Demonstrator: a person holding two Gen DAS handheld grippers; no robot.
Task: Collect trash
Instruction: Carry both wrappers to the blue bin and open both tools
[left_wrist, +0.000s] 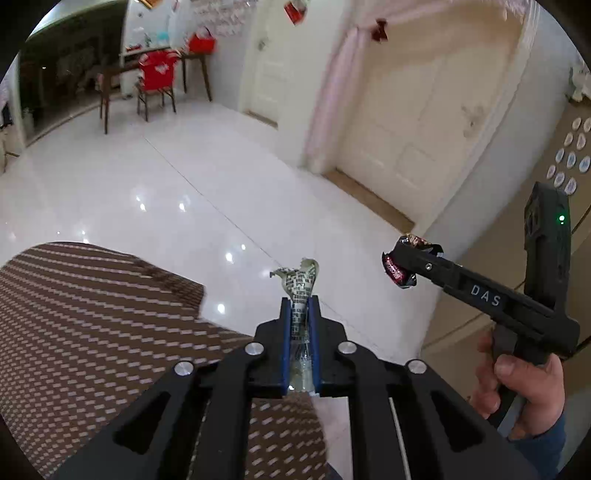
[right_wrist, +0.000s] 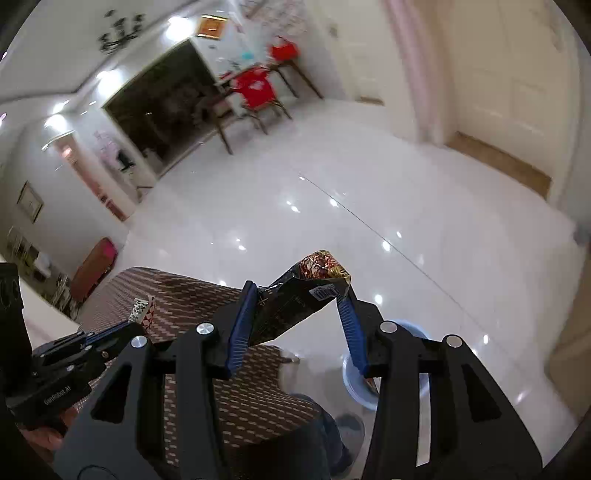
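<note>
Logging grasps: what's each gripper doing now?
Left gripper: shut on patterned wrapper.
Right gripper: shut on dark snack wrapper.

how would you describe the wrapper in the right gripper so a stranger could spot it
Above the glossy white floor, beside the brown patterned cushion, the right gripper pinches a crumpled black wrapper. Its red-gold top and barcode distinguish it from the pale checked wrapper in the left gripper.

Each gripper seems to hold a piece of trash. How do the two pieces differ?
The left gripper pinches a pale wrapper with grid print, narrow jaws nearly together. The right gripper holds a dark snack bag with a red-gold end, bulkier, jaws wider apart. Both are crumpled and held in the air.
</note>
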